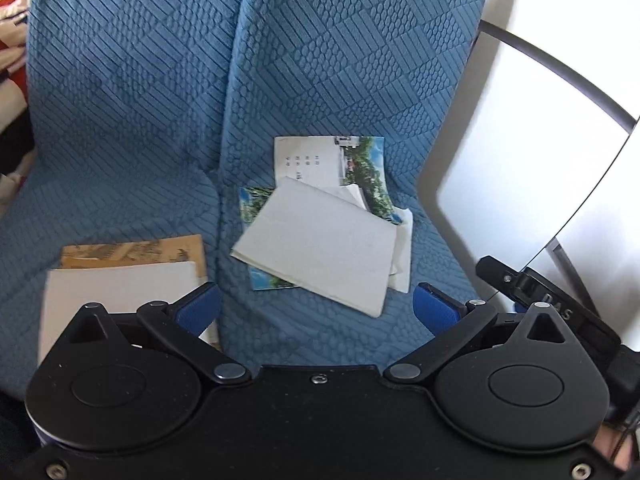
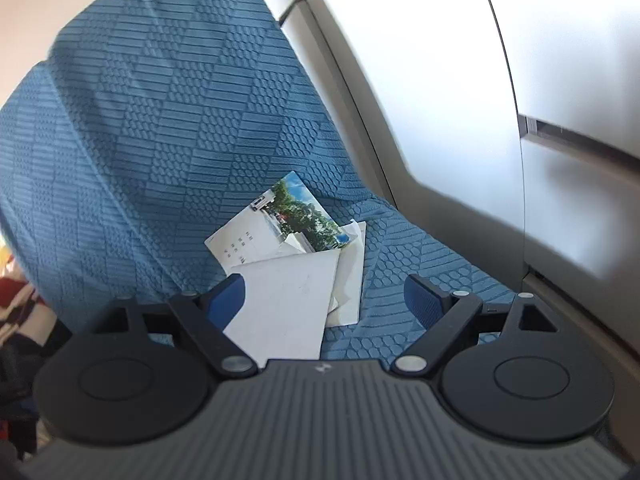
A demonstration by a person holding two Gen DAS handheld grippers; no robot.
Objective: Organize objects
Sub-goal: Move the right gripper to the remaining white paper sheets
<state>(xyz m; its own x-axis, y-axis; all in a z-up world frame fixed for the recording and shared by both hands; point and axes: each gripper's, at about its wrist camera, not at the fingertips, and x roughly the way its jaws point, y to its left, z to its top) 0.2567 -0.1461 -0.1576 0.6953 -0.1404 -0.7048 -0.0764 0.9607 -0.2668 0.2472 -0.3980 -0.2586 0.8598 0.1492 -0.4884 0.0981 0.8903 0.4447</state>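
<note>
A loose heap of papers lies on the blue textured sofa seat: a white folded sheet on top of a photo leaflet with trees and sky. The same white sheet and leaflet show in the right wrist view. A second stack, a white sheet over a brown booklet, lies on the left cushion. My left gripper is open and empty, just short of the heap. My right gripper is open and empty, over the white sheet's near edge. The right gripper's body shows at the left view's right edge.
A white cabinet or appliance wall stands right of the sofa, also in the right wrist view. The sofa backrest rises behind the papers. Colourful fabric lies at the far left.
</note>
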